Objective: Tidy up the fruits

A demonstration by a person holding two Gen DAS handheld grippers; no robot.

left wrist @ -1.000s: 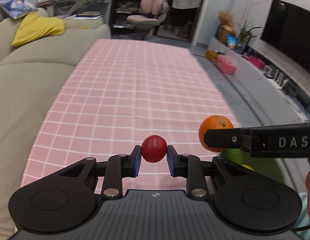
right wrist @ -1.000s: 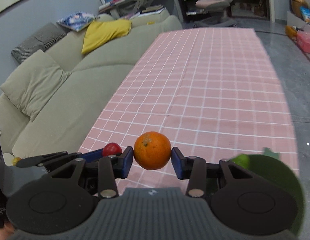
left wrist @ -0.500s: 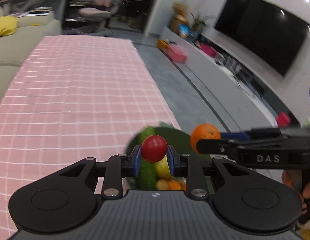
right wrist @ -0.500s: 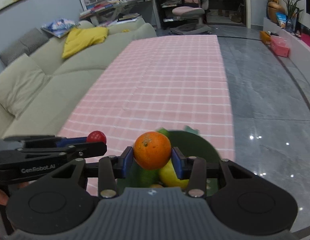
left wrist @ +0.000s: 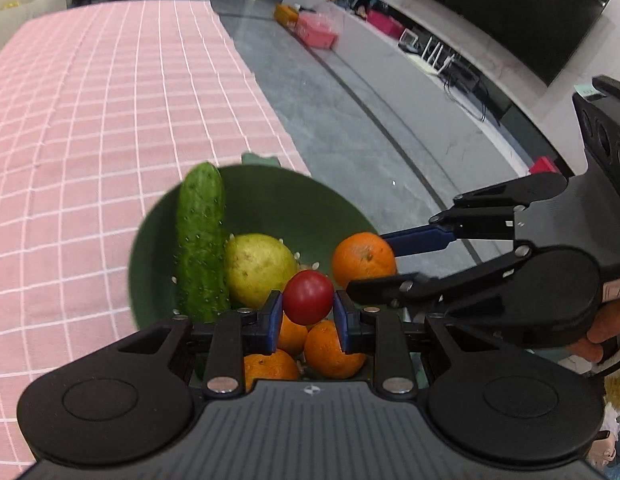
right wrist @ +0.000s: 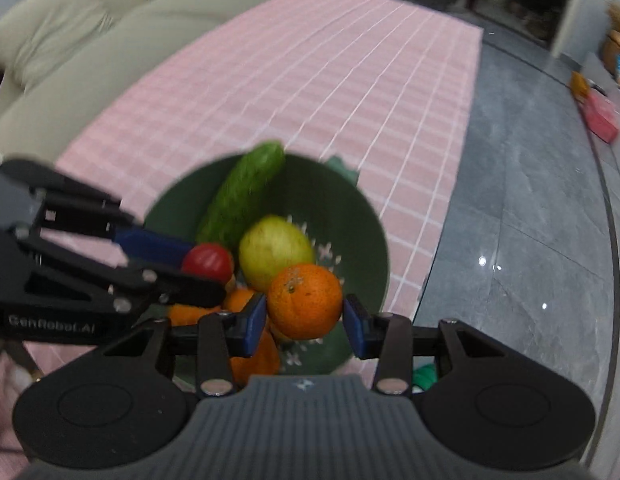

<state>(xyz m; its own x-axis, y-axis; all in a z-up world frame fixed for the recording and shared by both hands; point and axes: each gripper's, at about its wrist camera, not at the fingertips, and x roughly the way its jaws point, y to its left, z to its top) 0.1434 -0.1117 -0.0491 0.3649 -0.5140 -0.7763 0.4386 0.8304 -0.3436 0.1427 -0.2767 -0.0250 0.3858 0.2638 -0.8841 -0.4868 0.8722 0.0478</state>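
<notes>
Already both fruits hang above the green bowl [left wrist: 341, 208]. Left tongs [left wrist: 308, 316] clamp a small red fruit, probably a tomato [left wrist: 308, 297]; right tongs [right wrist: 304, 318] clamp an orange [right wrist: 304, 301]. Beneath the two tongs lie a cucumber [left wrist: 200, 240], a yellow-green fruit [left wrist: 260, 270] (right view blurred, type uncertain) and several oranges [left wrist: 329, 350]. Bowl sits at the near corner of the pink-checked counter [left wrist: 90, 120], otherwise bare where visible. Judgement: nearly finished; only release of these two remains.
</notes>
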